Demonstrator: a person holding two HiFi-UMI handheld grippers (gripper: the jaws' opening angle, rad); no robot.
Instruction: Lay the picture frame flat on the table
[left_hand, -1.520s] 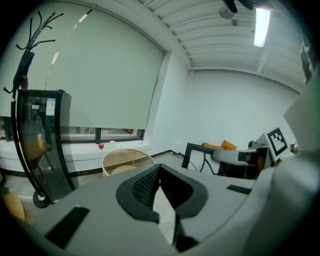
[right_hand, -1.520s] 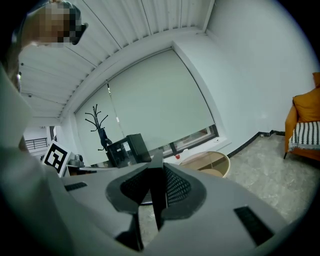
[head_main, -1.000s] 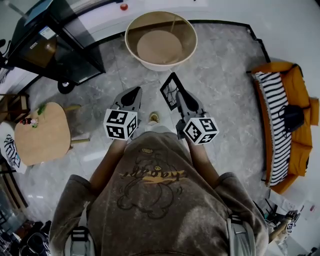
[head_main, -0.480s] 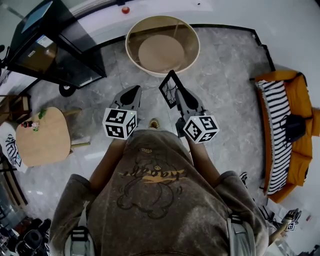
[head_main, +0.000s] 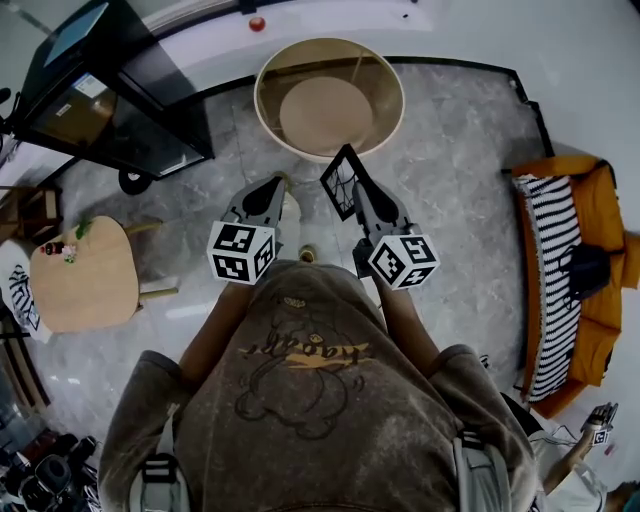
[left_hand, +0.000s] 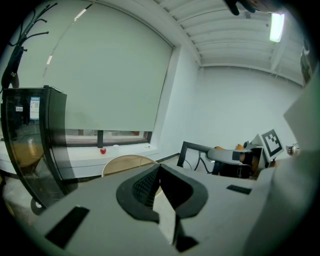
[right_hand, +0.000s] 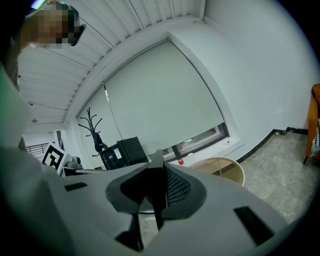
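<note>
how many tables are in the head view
2. A round table sits on the floor just beyond the picture frame held in the right gripper; a small wooden table stands at the view's left. More may lie outside the view.

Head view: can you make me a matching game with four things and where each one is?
Things:
1. black picture frame
2. round glass table with a beige rim
3. orange sofa
4. small light wooden table

Places:
A. far right of the picture
B. between the jaws of the right gripper
C. far left of the picture
D. top middle of the picture

Pairs: 1-B, 2-D, 3-A, 4-C
</note>
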